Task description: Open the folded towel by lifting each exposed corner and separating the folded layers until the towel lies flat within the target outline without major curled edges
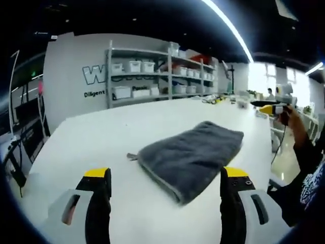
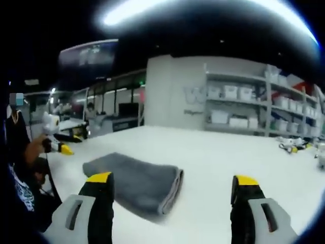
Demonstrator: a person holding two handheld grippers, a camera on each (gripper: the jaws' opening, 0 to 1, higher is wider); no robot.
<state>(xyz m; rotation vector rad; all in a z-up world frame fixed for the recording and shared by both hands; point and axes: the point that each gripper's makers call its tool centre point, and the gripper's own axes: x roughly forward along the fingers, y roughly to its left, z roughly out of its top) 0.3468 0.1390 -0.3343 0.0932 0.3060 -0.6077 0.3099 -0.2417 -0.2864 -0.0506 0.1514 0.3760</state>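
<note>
Where shelves (image 1: 162, 71) stand, wall lettering (image 1: 94, 94) reads "Diligent"

White table (image 1: 101, 137), grey shelving (image 1: 162, 76) stacked with white storage bins (image 1: 134, 66) along a lettered wall (image 1: 76, 71), ceiling strip light (image 1: 228, 25), small items (image 2: 289, 146) at the table's far edge

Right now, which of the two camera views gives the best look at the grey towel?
The left gripper view: the folded grey towel lies near the middle, its whole outline and a small tag at one corner visible. In the right gripper view the towel sits lower left, partly hidden behind the hand-held gripper's jaw, showing mainly its stacked folded edge.
</note>
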